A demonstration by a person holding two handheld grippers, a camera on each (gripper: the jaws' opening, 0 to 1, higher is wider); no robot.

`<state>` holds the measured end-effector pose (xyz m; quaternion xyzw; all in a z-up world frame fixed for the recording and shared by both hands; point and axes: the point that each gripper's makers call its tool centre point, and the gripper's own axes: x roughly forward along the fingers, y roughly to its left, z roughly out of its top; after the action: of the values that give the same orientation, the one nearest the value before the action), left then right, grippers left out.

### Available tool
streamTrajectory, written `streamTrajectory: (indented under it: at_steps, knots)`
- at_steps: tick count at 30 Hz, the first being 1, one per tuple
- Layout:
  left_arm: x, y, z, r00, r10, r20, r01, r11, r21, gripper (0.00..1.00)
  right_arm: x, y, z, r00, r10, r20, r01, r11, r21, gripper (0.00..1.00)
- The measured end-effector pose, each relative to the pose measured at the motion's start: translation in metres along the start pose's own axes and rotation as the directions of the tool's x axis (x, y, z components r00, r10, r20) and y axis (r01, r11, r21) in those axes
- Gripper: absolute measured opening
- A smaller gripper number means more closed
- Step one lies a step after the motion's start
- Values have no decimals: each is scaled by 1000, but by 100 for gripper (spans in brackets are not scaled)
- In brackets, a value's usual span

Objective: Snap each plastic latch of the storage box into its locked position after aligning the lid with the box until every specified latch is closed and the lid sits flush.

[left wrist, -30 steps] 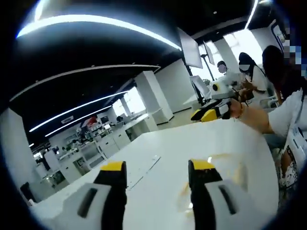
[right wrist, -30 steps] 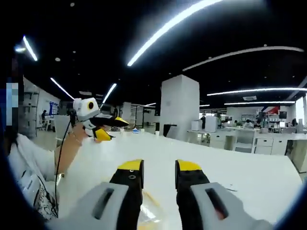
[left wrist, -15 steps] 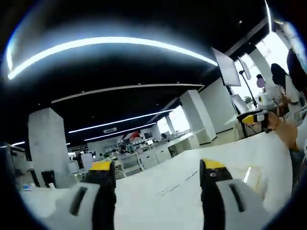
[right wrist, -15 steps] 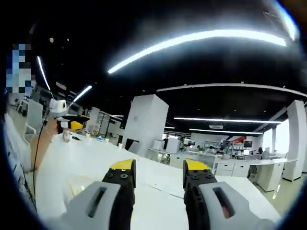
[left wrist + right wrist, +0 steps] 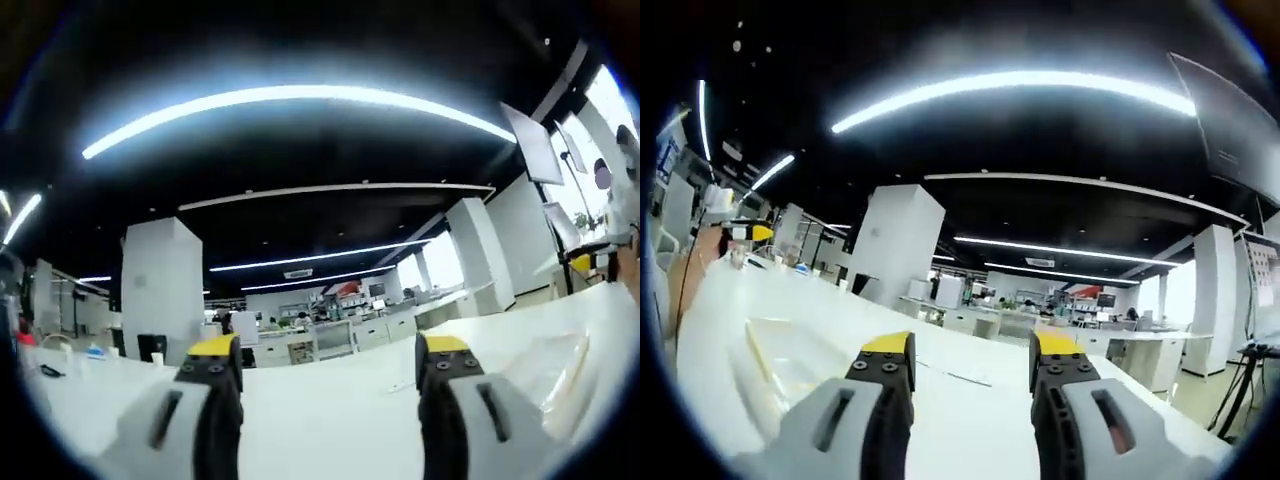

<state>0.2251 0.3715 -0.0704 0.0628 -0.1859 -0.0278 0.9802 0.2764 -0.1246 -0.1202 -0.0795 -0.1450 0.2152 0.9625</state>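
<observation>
Clear plastic, pale and glossy: one storage box lid (image 5: pixel 790 365) lies flat on the white bench (image 5: pixel 970 400), its long axis running away from me toward the far edge. Its latches are too blurred to make out. My left gripper (image 5: pixel 325 365) and right gripper (image 5: pixel 970 360) both hover released, two yellow-tipped jaws apiece, grasping nothing. From my left gripper view, the lid (image 5: pixel 555 365) sits cut off near the right edge.

The storage box (image 5: pixel 790 365) lies on the white table (image 5: pixel 970 395), left of the right gripper (image 5: pixel 971 362); in the left gripper view it (image 5: pixel 555 365) lies right of the left gripper (image 5: pixel 331 360).
</observation>
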Motion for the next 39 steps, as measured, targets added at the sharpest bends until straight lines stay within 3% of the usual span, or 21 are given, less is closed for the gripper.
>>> streamTrajectory:
  at_steps: [3, 5, 10, 15, 39]
  knots:
    - [2, 11, -11, 999, 34, -28, -34, 999, 20, 70, 0, -16, -12, 997, -68, -33, 66, 997, -43, 46]
    - [2, 22, -15, 997, 73, -26, -72, 997, 30, 69, -2, -25, -11, 991, -131, -17, 129, 986, -102, 46]
    - [-2, 31, -17, 995, 93, -24, -93, 996, -4, 68, -2, -15, -2, 995, -100, 21, 101, 991, -86, 45]
    - [-2, 36, -14, 994, 114, -2, -114, 993, -12, 67, 2, -17, -7, 993, -121, -6, 119, 982, -146, 44]
    - [1, 32, -25, 994, 96, -47, -97, 995, -23, 66, 3, -14, -17, 994, -100, -55, 93, 989, -117, 43]
